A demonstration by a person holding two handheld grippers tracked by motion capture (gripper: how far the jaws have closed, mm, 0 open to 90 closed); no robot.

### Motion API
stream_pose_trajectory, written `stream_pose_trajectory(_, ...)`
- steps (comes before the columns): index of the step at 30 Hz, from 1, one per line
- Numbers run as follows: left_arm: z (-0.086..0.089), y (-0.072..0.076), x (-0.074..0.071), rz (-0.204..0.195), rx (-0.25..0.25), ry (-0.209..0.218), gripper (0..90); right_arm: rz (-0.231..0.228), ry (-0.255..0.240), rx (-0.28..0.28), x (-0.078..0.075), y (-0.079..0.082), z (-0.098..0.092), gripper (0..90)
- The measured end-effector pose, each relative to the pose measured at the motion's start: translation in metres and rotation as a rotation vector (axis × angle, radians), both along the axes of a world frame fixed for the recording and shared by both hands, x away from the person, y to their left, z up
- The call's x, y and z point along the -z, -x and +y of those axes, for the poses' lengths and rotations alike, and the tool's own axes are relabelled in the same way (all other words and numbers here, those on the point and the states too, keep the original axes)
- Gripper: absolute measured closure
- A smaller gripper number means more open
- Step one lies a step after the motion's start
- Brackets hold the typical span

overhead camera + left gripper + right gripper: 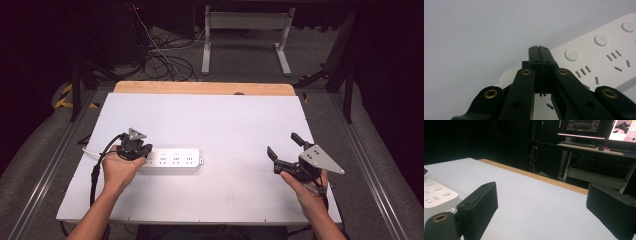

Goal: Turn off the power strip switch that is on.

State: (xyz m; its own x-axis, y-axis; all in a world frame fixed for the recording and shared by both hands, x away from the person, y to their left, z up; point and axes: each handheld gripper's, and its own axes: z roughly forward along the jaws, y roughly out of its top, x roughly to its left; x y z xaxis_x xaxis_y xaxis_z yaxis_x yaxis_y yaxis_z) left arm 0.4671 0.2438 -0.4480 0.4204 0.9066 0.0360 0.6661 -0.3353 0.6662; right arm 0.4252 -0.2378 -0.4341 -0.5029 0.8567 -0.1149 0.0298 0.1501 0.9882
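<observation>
A white power strip (pixel 172 160) with several sockets lies flat on the white tabletop (pixel 225 115), left of centre. My left gripper (pixel 140 151) sits over the strip's left end, jaws pressed together. In the left gripper view the shut tips (pixel 539 49) rest right at the end of the power strip (pixel 599 57), beside its round buttons; nothing shows between them. My right gripper (pixel 282 143) hovers open over bare table at the right, well apart from the strip. In the right gripper view its jaws (pixel 541 202) stand wide, with the power strip (pixel 436 192) far off at the left.
A wooden strip (pixel 200 88) borders the table's far edge. The strip's white cord (pixel 90 151) runs off to the left. Beyond the table stand a white desk frame (pixel 245 40) and tangled floor cables (pixel 160 55). Lit monitors (pixel 584 127) sit on a desk behind.
</observation>
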Motion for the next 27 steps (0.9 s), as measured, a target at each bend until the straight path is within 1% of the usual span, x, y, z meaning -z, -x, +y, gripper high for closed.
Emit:
stream_pose_trajectory(2, 0.0003, -0.0003, 0.0011, 0.006, 0.001, -0.012, 90.0, 0.000, 0.000, -0.001, 0.0000, 0.0002, -0.0003, 10.4)
stream_pose_trajectory(7, 0.0010, -0.0010, 0.0017, 0.011, -0.003, -0.012, 90.0, 0.005, -0.001, 0.003, 0.0002, -0.0001, -0.0007, 10.2)
stream_pose_trajectory(8, 0.0004, -0.0012, 0.0021, 0.013, 0.007, -0.016, 90.0, 0.004, 0.000, 0.003, 0.0004, -0.0002, -0.0006, 10.1)
stream_pose_trajectory(11, -0.0003, -0.0009, 0.0023, 0.014, 0.007, -0.013, 90.0, 0.006, -0.001, 0.002, 0.0006, -0.0004, 0.0002, 9.8)
stream_pose_trajectory(14, -0.0009, -0.0014, 0.0038, 0.024, 0.010, -0.023, 90.0, 0.013, 0.004, 0.005, 0.0009, -0.0011, 0.0007, 8.9)
stream_pose_trajectory(17, -0.0023, -0.0010, 0.0043, 0.022, 0.008, -0.027, 90.0, 0.014, 0.001, 0.004, 0.0009, -0.0010, 0.0005, 8.7)
stream_pose_trajectory(21, -0.0014, -0.0002, 0.0052, 0.018, -0.002, -0.014, 90.0, 0.011, -0.004, 0.007, 0.0005, -0.0006, 0.0000, 8.7)
stream_pose_trajectory(27, -0.0043, 0.0014, 0.0057, 0.011, -0.018, -0.030, 90.0, 0.011, -0.003, 0.006, 0.0002, 0.0002, 0.0001, 8.7)
